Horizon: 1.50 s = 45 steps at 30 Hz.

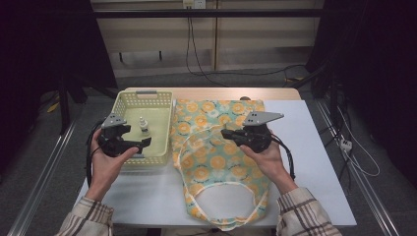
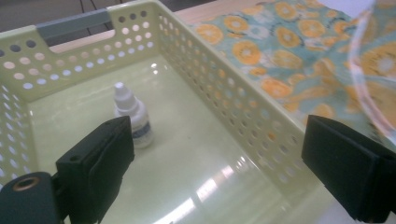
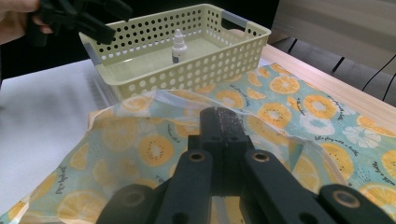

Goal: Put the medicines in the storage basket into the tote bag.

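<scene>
a pale green perforated basket [image 1: 129, 105] sits on the white worktop [image 1: 314, 162] at about ten o'clock from the worktop's middle. a small white dropper bottle [image 1: 143, 125] stands upright inside it, near the basket's centre, apart from the walls. just beside the basket, toward three o'clock, a teal cloth bag [image 1: 216, 147] printed with orange slices lies flat, its pale handle loops spread over it and past the near edge of the worktop.

the left gripper [image 1: 135, 143] hangs over the basket's near edge at six o'clock of the bottle, held in the person's left hand [image 1: 105, 164]. in the left gripper view its fingers [image 2: 100, 163] are wide apart, with the bottle [image 2: 133, 116] just beyond the left one and nothing between them; the basket wall [image 2: 224, 88] runs between the two fingers.

the right gripper [image 1: 227, 132] is over the middle of the bag, held in the right hand [image 1: 268, 160], pointing toward nine o'clock. in the right gripper view its fingers [image 3: 224, 128] are pressed together, with a fold of the bag [image 3: 140, 144] and a handle strap close under them; i cannot tell whether any cloth is pinched.
</scene>
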### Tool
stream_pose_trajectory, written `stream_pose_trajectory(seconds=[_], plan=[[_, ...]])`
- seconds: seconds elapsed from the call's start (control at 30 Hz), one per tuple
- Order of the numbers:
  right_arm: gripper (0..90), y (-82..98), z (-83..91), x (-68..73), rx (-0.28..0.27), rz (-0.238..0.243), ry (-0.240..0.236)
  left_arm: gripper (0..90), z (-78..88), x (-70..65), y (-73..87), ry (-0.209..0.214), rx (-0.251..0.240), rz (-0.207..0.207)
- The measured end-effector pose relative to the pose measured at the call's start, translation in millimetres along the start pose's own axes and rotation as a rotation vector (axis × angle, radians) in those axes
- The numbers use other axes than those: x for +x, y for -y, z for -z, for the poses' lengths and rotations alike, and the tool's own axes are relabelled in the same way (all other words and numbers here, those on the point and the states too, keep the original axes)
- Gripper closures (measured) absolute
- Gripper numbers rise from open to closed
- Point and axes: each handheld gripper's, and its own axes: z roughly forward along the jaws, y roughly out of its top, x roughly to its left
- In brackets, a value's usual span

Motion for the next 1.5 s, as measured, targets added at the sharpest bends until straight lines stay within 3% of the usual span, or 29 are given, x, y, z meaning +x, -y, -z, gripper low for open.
stream_pose_trajectory(seconds=[0.37, 0.57, 0.7, 0.8, 0.97, 1.0, 1.13, 1.3, 1.5], plan=[[90.0, 0.4, -0.3, -0.4, 0.003, 0.001, 0.0, 12.9, -30.8, 25.2, -18.0, -0.036, 0.05, 0.002], [90.0, 0.6, -1.0, -0.4, 0.005, 0.002, -0.001, 13.6, -51.0, 38.7, -23.4, -0.028, 0.045, -0.002], [90.0, 0.8, -2.1, 0.4, 0.007, 0.003, -0.003, 15.4, -64.7, 45.9, -27.6, -0.033, 0.076, 0.006], [90.0, 1.2, -2.3, -0.2, 0.009, 0.002, -0.004, 16.4, -74.3, 51.1, -26.2, -0.06, 0.113, 0.008], [90.0, 2.7, -4.7, -0.2, 0.017, 0.001, -0.007, 20.8, -87.5, 58.2, -20.4, -0.053, 0.155, 0.04], [90.0, 2.7, -4.7, -0.2, 0.017, 0.001, -0.007, 20.8, -88.8, 58.6, -19.6, -0.052, 0.167, 0.031], [90.0, 3.1, -5.3, 0.4, 0.02, 0.001, -0.009, 26.3, -94.7, 61.6, -15.9, -0.039, 0.213, 0.044], [90.0, 2.9, -5.3, 0.6, 0.02, 0.004, -0.01, 40.8, -100.3, 63.3, -12.9, -0.051, 0.268, 0.069], [90.0, 3.6, -6.1, 0.3, 0.025, 0.005, -0.01, 51.3, -103.0, 64.6, -12.3, -0.079, 0.292, 0.068]])
